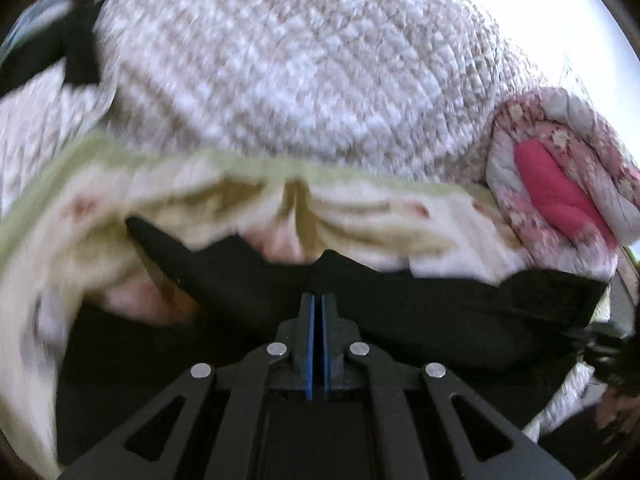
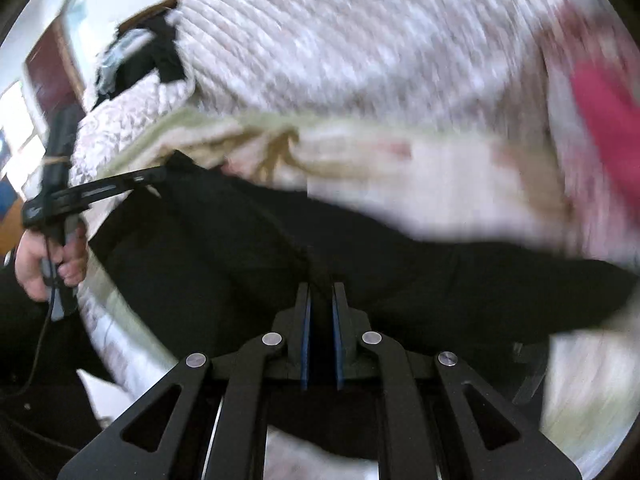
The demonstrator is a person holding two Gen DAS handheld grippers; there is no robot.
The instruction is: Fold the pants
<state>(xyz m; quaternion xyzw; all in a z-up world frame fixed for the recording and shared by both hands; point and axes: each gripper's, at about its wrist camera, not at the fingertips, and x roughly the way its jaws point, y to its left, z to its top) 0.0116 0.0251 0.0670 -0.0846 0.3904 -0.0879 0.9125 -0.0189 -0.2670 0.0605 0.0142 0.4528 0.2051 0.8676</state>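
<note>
The black pants (image 1: 420, 300) hang stretched across the foreground of both wrist views, over a bed. My left gripper (image 1: 319, 298) is shut, its blue pads pressed together on the pants' upper edge, which peaks at the fingertips. In the right wrist view the pants (image 2: 400, 272) run from lower right up to the left gripper (image 2: 158, 174), which a hand (image 2: 44, 264) holds at the left edge. My right gripper (image 2: 321, 286) is shut on a fold of the black cloth that fills the narrow gap between its pads. Both views are motion-blurred.
A knobbly white-beige bedspread (image 1: 300, 60) covers the bed behind the pants. On it lie a cream blanket with a green border (image 1: 200, 196), a bundled pink floral quilt (image 1: 560, 168) at the right, and a dark garment (image 1: 76, 60) at the far left.
</note>
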